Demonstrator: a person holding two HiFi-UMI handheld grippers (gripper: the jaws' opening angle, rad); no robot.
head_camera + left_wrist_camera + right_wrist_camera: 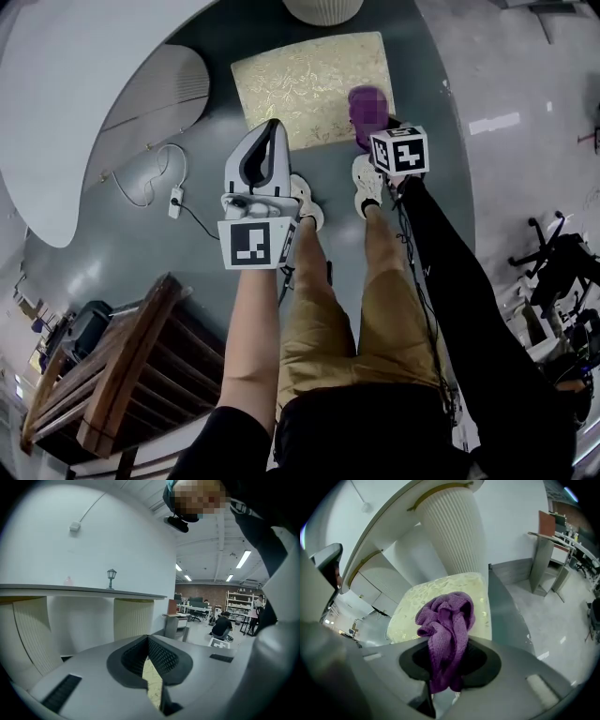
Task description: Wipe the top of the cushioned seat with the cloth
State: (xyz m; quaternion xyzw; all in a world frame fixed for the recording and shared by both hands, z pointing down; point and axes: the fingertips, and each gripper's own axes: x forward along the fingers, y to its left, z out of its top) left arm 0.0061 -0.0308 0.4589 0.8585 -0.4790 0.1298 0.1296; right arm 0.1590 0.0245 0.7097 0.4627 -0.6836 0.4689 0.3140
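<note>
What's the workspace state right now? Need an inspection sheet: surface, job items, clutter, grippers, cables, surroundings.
Surface: cushioned seat, pale gold leaf-patterned top, bare apart from the cloth at its near right corner.
Job's things: purple cloth, bunched, held over the seat; contact with the top cannot be told.
Clutter: nothing seen on the seat.
Grippers: right gripper shut on the cloth; left gripper jaws together, nothing between them.
Cables: white power strip with its cable on the floor, left of the seat.
Surroundings: white curved counter, wooden furniture, office chair.
</note>
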